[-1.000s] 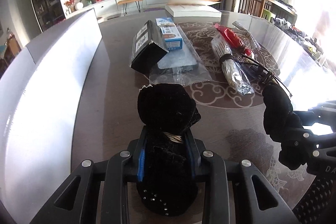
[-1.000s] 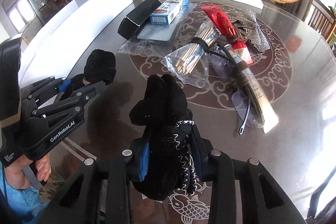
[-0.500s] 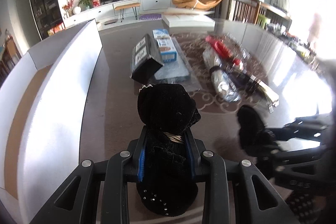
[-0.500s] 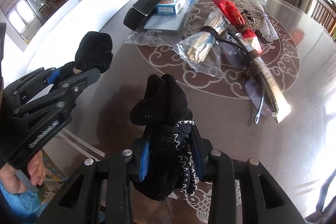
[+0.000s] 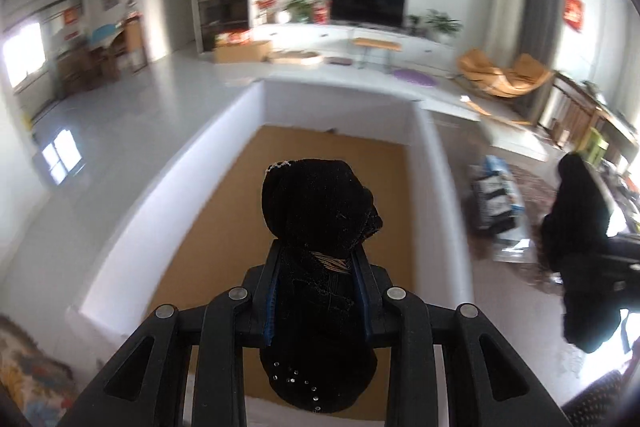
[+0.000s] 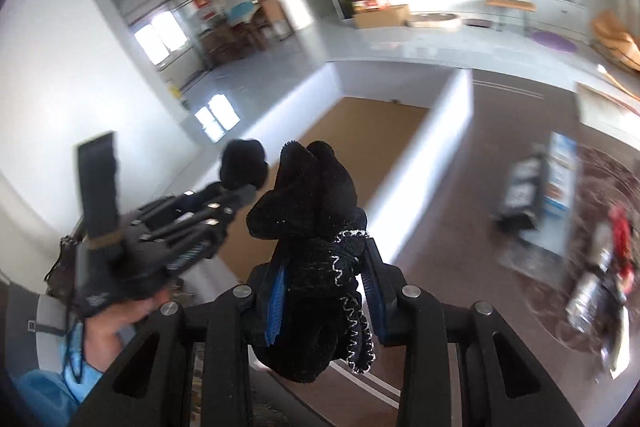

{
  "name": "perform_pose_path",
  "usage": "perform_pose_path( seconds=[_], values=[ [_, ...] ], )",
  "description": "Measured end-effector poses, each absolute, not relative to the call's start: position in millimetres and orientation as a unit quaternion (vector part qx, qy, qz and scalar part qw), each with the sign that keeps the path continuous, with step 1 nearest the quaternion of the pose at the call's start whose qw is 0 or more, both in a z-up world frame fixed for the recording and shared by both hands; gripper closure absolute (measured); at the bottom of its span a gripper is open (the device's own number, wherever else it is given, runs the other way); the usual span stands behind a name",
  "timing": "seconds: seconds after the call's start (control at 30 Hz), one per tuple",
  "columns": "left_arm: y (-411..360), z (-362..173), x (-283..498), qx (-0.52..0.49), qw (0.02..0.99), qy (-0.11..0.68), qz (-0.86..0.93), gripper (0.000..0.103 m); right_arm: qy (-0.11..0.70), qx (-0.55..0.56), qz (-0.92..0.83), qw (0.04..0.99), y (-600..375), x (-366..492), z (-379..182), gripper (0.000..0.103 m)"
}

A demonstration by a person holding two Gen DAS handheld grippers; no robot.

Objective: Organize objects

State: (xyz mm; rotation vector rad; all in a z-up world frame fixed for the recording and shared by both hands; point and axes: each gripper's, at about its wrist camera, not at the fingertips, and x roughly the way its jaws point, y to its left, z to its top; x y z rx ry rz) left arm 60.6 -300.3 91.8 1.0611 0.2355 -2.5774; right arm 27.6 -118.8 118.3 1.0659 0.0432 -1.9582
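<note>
1. The left gripper [image 5: 318, 259] is clamped on a bundle of black velvet cloth [image 5: 320, 203]; its blue-lined fingers [image 5: 270, 303] press the fabric from both sides, and a small metal ring shows at the pinch.
2. That cloth bulges above the fingertips and hangs below them, with tiny sparkling stones on the lower part.
3. In the left wrist view the bundle is above a large white box [image 5: 436, 187] with a brown cardboard floor [image 5: 224, 211], inside the box's outline and near its right wall.
4. The box sits at the left edge of the dark tabletop [image 5: 472, 255], its long walls running away from the camera.
5. The right gripper [image 6: 326, 263] is closed on a second black velvet piece [image 6: 310, 195] trimmed with white zigzag stitching.
6. This second piece is above the tabletop [image 6: 460, 227], just beside the box's right wall [image 6: 424, 155] and outside it.
7. From the right wrist view, the left gripper [image 6: 240, 187] is to the left over the box floor, held by a hand [image 6: 116, 323] with a light blue sleeve [image 6: 44, 395].
8. Farther right on the tabletop lie blurred goods: a black carton [image 6: 520, 195], a blue and white carton [image 6: 562, 171] touching it, and red and clear packets [image 6: 612, 259] near the right edge.
9. The same cartons [image 5: 494, 195] show blurred in the left wrist view, right of the box.
10. A television [image 5: 368, 3] and orange lounge chairs [image 5: 500, 75] stand in the room beyond.
</note>
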Motion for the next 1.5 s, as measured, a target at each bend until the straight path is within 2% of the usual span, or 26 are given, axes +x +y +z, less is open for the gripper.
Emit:
perform_pose_path(
  seconds=[0.03,0.07,0.1,0.13,0.17,0.27,0.33,0.4,0.5,0.63,0.67,0.8,0.97,1.27,1.43,1.5],
  values=[
    [-311,85,62,0.383,0.185,0.086,-0.901,0.07,0.024,0.427,-0.784,0.449,-135,29,117,0.067],
    [-320,76,63,0.398,0.2,0.087,-0.891,0.063,0.027,0.428,-0.778,0.459,-150,30,113,0.065],
    [-327,68,65,0.411,0.215,0.09,-0.882,0.057,0.024,0.433,-0.771,0.466,-162,28,107,0.056],
    [-335,60,66,0.421,0.231,0.096,-0.872,0.037,0.021,0.444,-0.763,0.47,-171,25,100,0.038],
    [-340,56,70,0.423,0.242,0.105,-0.867,0.025,0.019,0.454,-0.76,0.465,-177,22,91,0.033],
    [-336,58,83,0.397,0.234,0.126,-0.878,0.024,0.0,0.435,-0.777,0.456,-158,24,83,0.029],
    [-324,64,86,0.382,0.221,0.127,-0.888,0.023,0.003,0.413,-0.803,0.43,-132,25,79,0.016],
    [-303,73,84,0.37,0.189,0.126,-0.901,0.023,0.013,0.385,-0.836,0.39,-96,25,70,0.012],
    [-248,90,78,0.353,0.1,0.116,-0.923,0.022,0.04,0.373,-0.874,0.309,-37,24,42,0.011],
    [-161,91,62,0.359,-0.03,0.097,-0.928,0.002,0.035,0.414,-0.888,0.196,47,26,-8,0.011],
    [-136,86,58,0.365,-0.062,0.091,-0.924,0.0,0.023,0.425,-0.889,0.167,70,27,-19,0.011],
    [-70,42,31,0.398,-0.104,0.054,-0.91,0.0,-0.024,0.447,-0.89,0.091,136,28,-32,0.011],
    [-40,-20,-17,0.439,-0.07,0.012,-0.896,0.0,-0.062,0.46,-0.883,0.062,158,23,-28,0.011],
    [-42,-40,-57,0.453,-0.052,0.014,-0.89,0.0,-0.026,0.47,-0.881,0.037,158,21,-41,0.011],
    [-45,-46,-55,0.448,-0.043,0.018,-0.893,0.0,0.0,0.473,-0.88,0.04,154,13,-46,0.0],
    [-41,-47,-56,0.45,-0.038,0.009,-0.892,0.0,0.021,0.475,-0.879,0.041,148,8,-49,0.0]
  ],
)
